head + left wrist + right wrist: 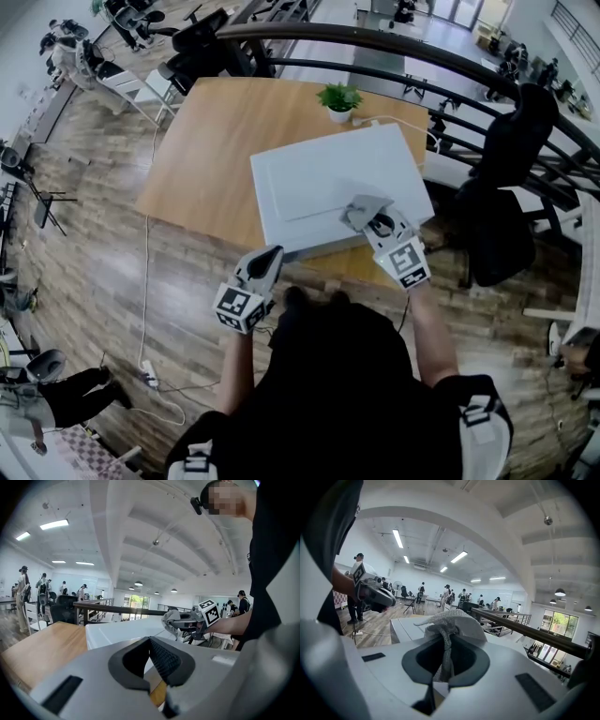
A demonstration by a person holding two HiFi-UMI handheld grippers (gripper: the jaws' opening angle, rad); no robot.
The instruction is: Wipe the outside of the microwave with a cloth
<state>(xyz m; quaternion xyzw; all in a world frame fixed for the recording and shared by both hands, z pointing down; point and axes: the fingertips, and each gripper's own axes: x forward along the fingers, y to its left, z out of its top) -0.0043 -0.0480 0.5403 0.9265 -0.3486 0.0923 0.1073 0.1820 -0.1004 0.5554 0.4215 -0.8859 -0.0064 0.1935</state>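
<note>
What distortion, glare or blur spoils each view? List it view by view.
Head view: the fisheye lens bends the railing into an arc, and the white microwave shows little surface detail under even light. Left gripper view: the corners are dark and rounded, and the left gripper looks soft up close. Right gripper view: the bright window is washed out, while the cloth is sharp.

Bright ceiling lights, fisheye edges w/ vignetting
</note>
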